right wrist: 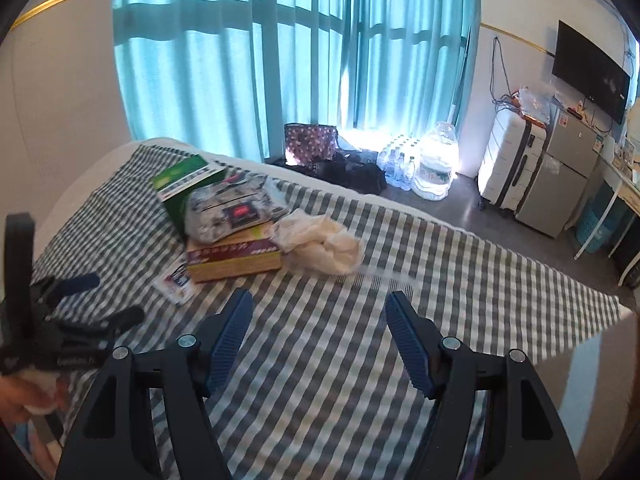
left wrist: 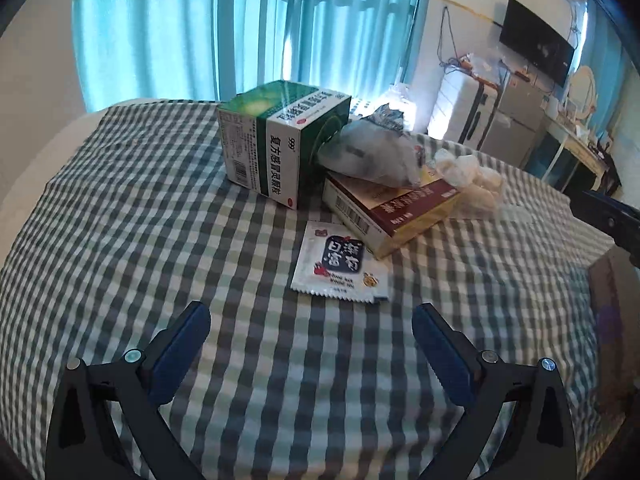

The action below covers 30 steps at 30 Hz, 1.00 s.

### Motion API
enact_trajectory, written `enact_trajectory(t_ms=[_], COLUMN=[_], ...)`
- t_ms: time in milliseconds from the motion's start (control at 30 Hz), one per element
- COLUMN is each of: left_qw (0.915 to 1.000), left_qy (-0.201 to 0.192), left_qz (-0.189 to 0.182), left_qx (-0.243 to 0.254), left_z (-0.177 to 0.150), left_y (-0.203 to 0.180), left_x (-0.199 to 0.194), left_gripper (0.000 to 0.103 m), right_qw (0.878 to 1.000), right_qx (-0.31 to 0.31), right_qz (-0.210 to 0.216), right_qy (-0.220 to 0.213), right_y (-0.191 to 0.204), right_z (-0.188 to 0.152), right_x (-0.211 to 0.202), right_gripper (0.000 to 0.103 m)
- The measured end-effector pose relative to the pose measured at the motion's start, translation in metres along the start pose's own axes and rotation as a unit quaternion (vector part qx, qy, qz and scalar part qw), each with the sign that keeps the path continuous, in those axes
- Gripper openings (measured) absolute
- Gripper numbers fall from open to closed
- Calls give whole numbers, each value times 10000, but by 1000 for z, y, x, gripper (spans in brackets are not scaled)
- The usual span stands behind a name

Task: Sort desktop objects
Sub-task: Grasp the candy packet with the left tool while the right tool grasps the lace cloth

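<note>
The checked tablecloth point(left wrist: 160, 208) looks like soft matt woven cloth. On it, the green medicine box point(left wrist: 276, 136) is glossy printed cardboard, and the brown box point(left wrist: 394, 210) right beside it looks like smooth card too. The white sachet point(left wrist: 340, 266) in front of the green box is shiny plastic film. The left gripper point(left wrist: 312, 344) has matt black plastic arms with blue ribbed pads point(left wrist: 182, 344).

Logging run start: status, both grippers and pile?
Left gripper open, right gripper open, both empty. Sachet flat, nearest left. Boxes, pouch stacked behind. Path clear.
</note>
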<state>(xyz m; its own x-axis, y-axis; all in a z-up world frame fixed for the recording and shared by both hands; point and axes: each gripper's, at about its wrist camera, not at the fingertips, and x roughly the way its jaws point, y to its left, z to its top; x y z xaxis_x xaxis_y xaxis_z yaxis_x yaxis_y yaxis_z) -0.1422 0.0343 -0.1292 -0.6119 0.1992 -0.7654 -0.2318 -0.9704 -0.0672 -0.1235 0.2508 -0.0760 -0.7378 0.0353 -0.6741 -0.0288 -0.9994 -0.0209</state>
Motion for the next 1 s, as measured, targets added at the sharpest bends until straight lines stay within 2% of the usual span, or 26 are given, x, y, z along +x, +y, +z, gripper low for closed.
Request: enact_trajectory(t_ms=[133,233,400,533,667,700,800,833,867,900,933,967,1000], left_qw=[9995,9995,9997,9996,9998,9998,9997,9996,9996,9997,9996,9996,9995], left_qy=[78,201,28,54,40,17,-69,-57,-31,17,33,9,2], left_qz=[291,238,98,55,-163,-160,-170,-208,-213,-238,-263,-256,-266], left_qx=[-59,49,232,284,145,143,178,183,175,61,-30,-123,-161], left_z=[16,13,12,24,26,26,27,29,30,29,27,26,26], left_y=[-3,-7,-15,-25,-22,-22,-21,-20,-19,-17,-13,-11,-9], left_x=[34,51,60,71,75,72,68,68,67,65,63,60,58], left_gripper=[103,103,103,103,102,100,76,67,65,65,61,49,47], right_qw=[9989,9985,9995,9998,9997,9997,9991,9985,9977,9968,9965,9979,9986], right_qx=[471,545,298,109,112,165,397,469,516,521,499,430,392], right_qz=[-50,-80,0,-23,-137,-66,135,218,317,399,405,269,218], right_qy=[8,-13,86,-136,-182,-168,99,194,311,466,528,407,292], right_y=[-10,-12,-8,-1,-1,-1,-3,-3,-3,-2,-1,1,2], right_z=[3,1,3,13,27,29,37,38,38,36,34,29,26], right_x=[45,72,100,105,116,119,132,136,139,141,141,134,127], right_gripper=[69,69,69,69,76,77,76,62,30,15,9,9,9])
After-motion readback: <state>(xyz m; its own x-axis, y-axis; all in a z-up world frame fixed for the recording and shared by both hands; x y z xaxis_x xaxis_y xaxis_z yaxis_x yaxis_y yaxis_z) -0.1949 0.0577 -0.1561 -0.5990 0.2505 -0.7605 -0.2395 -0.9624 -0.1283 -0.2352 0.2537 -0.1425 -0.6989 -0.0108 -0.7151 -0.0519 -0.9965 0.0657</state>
